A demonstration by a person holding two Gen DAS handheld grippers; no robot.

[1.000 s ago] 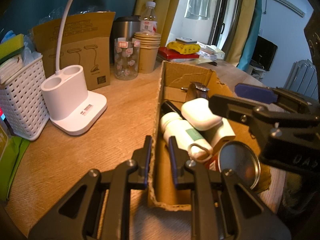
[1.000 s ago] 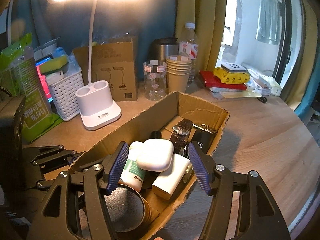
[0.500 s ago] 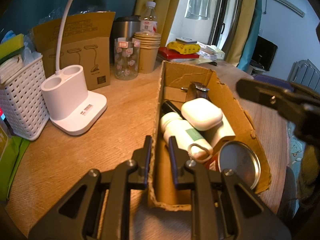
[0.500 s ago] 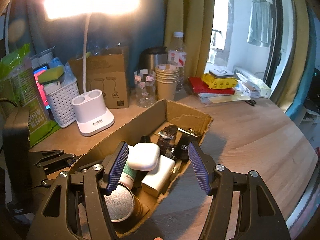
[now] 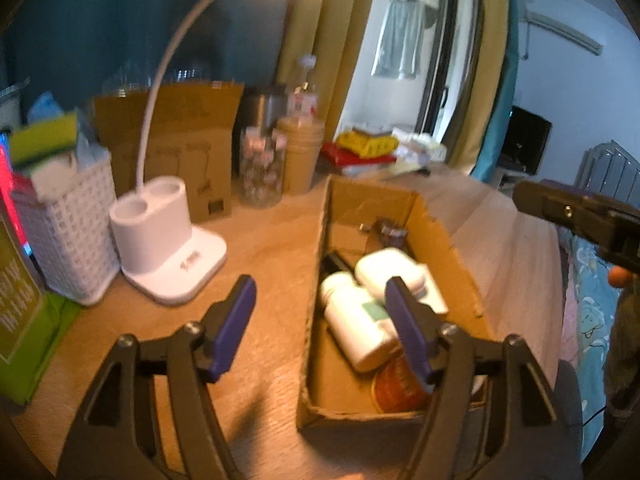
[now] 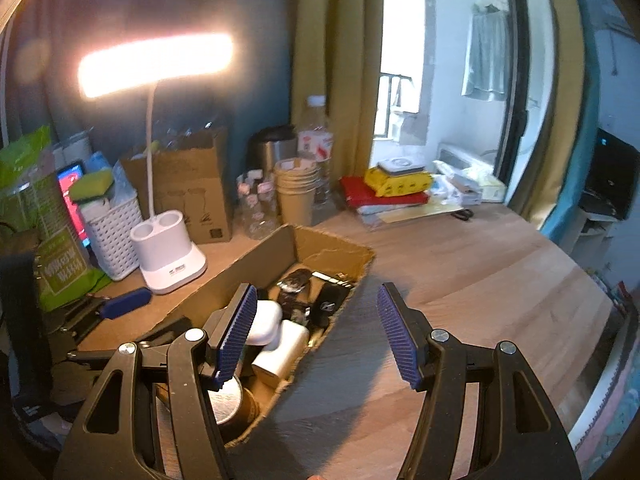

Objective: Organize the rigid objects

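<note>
An open cardboard box [image 5: 448, 240] lies on the wooden table. It holds a white bottle [image 5: 356, 332], a white case [image 5: 390, 272], a round tin [image 5: 400, 384], a watch [image 6: 294, 284] and a dark key fob [image 6: 330, 304]. The box also shows in the right wrist view [image 6: 340, 248]. My left gripper [image 5: 320, 328] is open and empty, raised above the box's near left wall. My right gripper [image 6: 316, 336] is open and empty, raised above the box's right edge.
A lit white desk lamp [image 5: 168, 248] stands left of the box, beside a white basket [image 5: 68, 240]. A brown carton [image 5: 176, 152], a glass jar [image 5: 262, 168], stacked paper cups [image 5: 300, 152] and books [image 6: 388, 196] line the back. Green packs [image 6: 52, 232] stand far left.
My left gripper let go of the box's left wall, opened wide and lifted back. My right gripper rose and pulled away from the box, staying open.
</note>
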